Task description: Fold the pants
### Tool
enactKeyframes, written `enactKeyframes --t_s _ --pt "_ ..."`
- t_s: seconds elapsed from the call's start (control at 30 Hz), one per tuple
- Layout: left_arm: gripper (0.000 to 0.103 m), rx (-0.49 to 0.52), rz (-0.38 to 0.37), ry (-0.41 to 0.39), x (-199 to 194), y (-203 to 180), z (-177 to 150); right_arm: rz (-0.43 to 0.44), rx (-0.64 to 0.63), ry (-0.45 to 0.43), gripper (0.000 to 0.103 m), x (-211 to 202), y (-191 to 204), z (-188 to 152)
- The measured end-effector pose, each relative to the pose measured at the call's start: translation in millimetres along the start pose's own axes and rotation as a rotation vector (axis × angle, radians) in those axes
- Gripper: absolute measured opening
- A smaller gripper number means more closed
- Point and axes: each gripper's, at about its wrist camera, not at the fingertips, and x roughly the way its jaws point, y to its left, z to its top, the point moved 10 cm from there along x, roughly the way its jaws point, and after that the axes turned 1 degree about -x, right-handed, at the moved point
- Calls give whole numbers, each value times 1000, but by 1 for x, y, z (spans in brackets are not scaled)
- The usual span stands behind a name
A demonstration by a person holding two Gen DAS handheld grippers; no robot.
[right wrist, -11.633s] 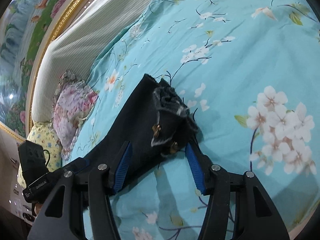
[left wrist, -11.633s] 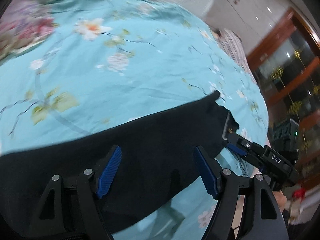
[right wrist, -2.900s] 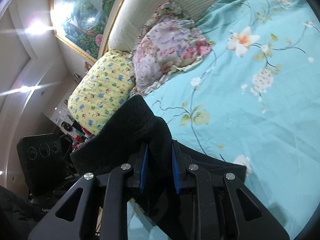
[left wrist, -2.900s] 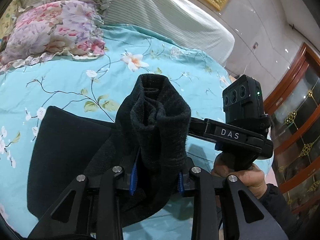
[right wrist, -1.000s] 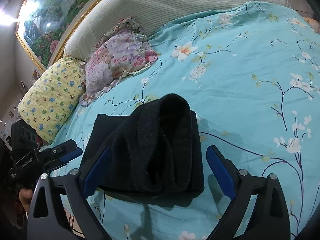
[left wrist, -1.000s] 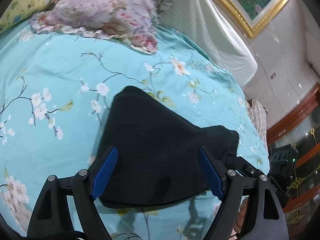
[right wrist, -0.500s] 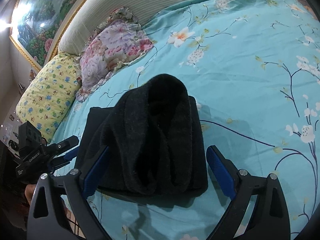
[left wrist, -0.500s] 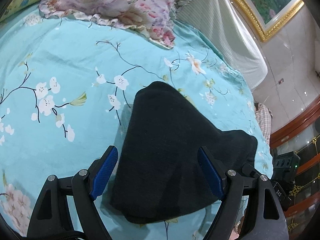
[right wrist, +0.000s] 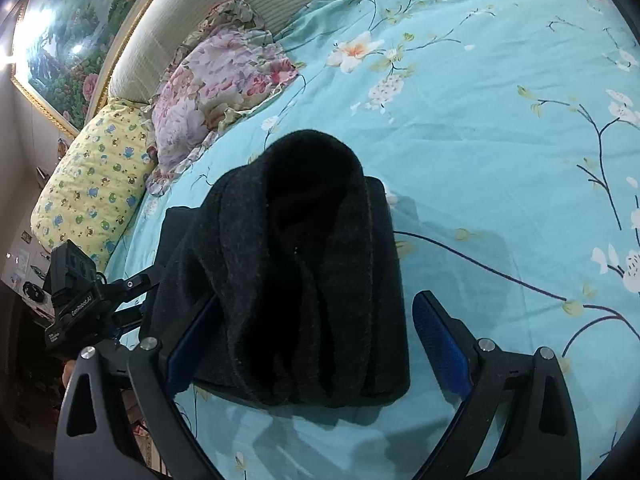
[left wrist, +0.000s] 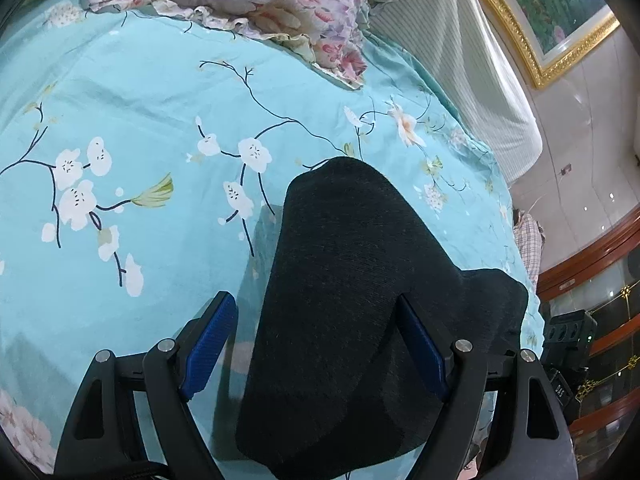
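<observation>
A: Where are the pants (right wrist: 296,264)?

B: On the bed (right wrist: 500,152), a dark bundle on the turquoise floral sheet, near edge. Pillows (right wrist: 216,80) sit well beyond it at the far left, by the headboard. The folded stack lies flat, and in the right wrist view one rounded loop of cloth stands up on top of it.

A: How will it handle?

B: My read: thick, fuzzy knit, soft and limp, no stiffness. Light enough for one gripper, but the layers will slide on each other and the loop will slump if released unevenly. Not fragile, not slippery against the blue pads. Best hold is on a folded edge, pinching all layers together; in the left wrist view that's the near rim of the pants (left wrist: 348,320).

A: Grippers?

B: Left gripper (left wrist: 320,344) is spread wide, straddling the near part of the bundle, pads off the cloth. Right gripper (right wrist: 316,336) is also wide. Its right finger is clear of the fabric. The cloth overlaps its left finger, so contact there is unclear, but it isn't clamped. Neither holds anything.

A: What can't you see?

B: The layer count and whether the edges line up underneath. Waistband and cuffs aren't distinguishable in the dark fabric. The stack's near edge is cut off behind the fingers in the left view. Fisheye bends the outline, so its true shape is uncertain.
</observation>
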Motion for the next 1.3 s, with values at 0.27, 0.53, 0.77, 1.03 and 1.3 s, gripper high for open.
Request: enactKeyframes --t_s 0.27,0.53,0.77,1.03,1.3 --pt "82 11 1 11 4 -5 -1 28 12 1 95 3 1 0" --pt "64 33 -9 10 8 -17 -3 38 5 6 74 6 1 -3" --pt "45 56 -29 -11 -4 -24 -3 49 -34 -4 55 -1 14 -2" --pt "36 91 -43 -96 -41 -39 5 61 -115 -27 47 -16 43 6" --pt "36 60 -17 -211 -97 -17 31 161 -167 -28 46 -7 93 22"
